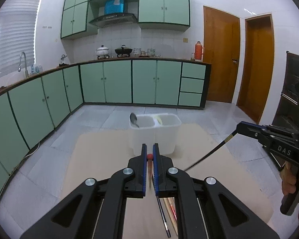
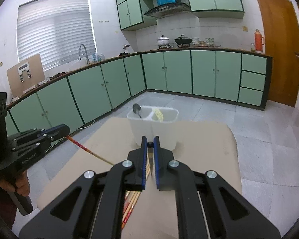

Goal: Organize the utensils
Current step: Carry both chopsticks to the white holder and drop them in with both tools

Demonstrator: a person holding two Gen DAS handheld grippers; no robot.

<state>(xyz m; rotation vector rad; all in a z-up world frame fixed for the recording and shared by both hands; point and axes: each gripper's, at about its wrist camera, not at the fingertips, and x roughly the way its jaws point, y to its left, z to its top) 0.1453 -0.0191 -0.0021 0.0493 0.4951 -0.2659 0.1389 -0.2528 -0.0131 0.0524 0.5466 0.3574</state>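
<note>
1. Left gripper [image 1: 149, 149] clamped on a red chopstick [image 2: 85, 148], red end poking out between the tips; stick slants down toward the table [image 2: 209, 139]. Held near one end so the free length can drop into the holder.
2. Right gripper [image 2: 150, 142] clamped on a black chopstick [image 1: 211, 151], also gripped near its end, shaft trailing down and back.
3. Both grippers held above the table, level, aimed at the holder [image 1: 155, 137], which is a white two-compartment bin at the far edge of the table.
4. Spoon [image 1: 134, 119] stands bowl-up in the left compartment; something pale yellow [image 2: 158, 114] sits in the right one, too blurred to name. Sorting by type, it seems.
5. More chopsticks [image 1: 170, 211] lie loose on the table under the grippers, red and wood-coloured, not yet sorted.
6. Judgement: one stick per gripper, carry stage; next likely tip each stick upright over a compartment and let go. Risk: long stick swings, misses the rim.
</note>
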